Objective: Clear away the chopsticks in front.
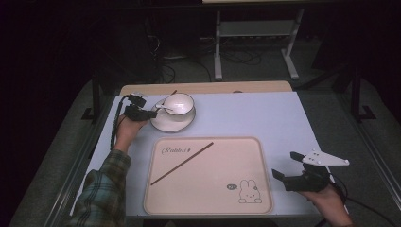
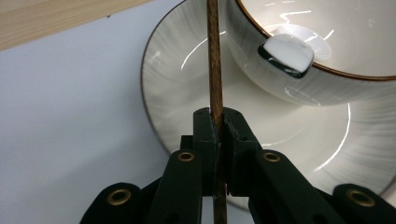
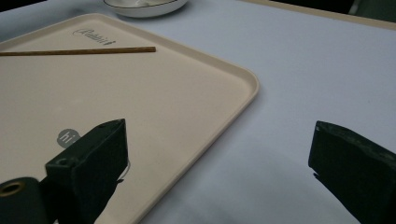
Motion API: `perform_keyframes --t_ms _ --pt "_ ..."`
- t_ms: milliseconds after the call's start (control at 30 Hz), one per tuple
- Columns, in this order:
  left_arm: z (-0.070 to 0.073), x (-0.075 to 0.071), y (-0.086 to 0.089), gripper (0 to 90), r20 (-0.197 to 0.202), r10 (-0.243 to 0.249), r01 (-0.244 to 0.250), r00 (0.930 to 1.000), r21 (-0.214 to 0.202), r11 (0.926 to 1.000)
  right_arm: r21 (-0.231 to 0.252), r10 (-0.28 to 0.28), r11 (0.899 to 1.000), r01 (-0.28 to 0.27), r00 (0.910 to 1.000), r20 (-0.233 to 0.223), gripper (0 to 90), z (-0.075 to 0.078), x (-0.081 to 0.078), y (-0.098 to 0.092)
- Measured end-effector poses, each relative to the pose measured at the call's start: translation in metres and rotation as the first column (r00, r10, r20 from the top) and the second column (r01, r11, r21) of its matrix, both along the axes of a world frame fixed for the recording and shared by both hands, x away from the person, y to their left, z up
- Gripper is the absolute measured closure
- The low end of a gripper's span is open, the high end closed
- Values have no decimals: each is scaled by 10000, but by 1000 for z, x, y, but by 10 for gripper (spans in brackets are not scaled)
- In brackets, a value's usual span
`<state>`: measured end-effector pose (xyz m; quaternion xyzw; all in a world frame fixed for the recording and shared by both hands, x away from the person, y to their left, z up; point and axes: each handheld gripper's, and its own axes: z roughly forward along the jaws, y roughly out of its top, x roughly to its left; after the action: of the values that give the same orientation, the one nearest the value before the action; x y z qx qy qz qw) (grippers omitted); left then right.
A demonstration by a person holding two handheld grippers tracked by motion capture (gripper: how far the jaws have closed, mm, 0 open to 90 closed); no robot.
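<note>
My left gripper [image 1: 149,112] [image 2: 219,119] is at the left rim of a white saucer [image 1: 163,124] [image 2: 173,79], shut on a thin brown chopstick [image 1: 171,94] [image 2: 214,56] that runs up past the bowl's edge. A white bowl [image 1: 182,106] [image 2: 327,79] with a brown rim stands on the saucer, a white spoon [image 1: 162,108] [image 2: 286,53] resting in it. A second chopstick [image 1: 182,163] [image 3: 79,51] lies slantwise on the beige tray [image 1: 208,194] [image 3: 140,98]. My right gripper [image 1: 284,164] [image 3: 219,140] stands open over the table beside the tray's right edge, nothing between its fingers.
The tray carries a rabbit print [image 1: 249,191] at its near right corner and script at its far left. The pale tabletop [image 1: 255,116] spreads behind and right of the tray. A wooden strip [image 1: 208,87] edges the far side; dark floor and metal stands lie beyond.
</note>
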<state>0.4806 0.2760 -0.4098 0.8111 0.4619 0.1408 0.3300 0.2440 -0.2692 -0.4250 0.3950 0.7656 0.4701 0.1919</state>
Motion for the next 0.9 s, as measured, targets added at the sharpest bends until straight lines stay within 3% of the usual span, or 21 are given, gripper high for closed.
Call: perform_keyframes --t_ms 333,667,800,900 --pt "12 -33 24 844 -221 286 -286 9993 -16 9996 -18 21 10000 -21 10000 43 40 0 0 0" --pt "19 -85 40 844 -237 245 -247 9994 -70 9997 -31 45 10000 -45 10000 72 40 0 -1 0" --pt "19 -104 45 844 -224 211 -208 9995 146 9997 -17 37 10000 -37 9999 99 40 1 0 0" --pt "19 -120 52 843 -237 216 -216 9995 -23 9998 -25 58 10000 -57 9999 89 40 1 -1 1"
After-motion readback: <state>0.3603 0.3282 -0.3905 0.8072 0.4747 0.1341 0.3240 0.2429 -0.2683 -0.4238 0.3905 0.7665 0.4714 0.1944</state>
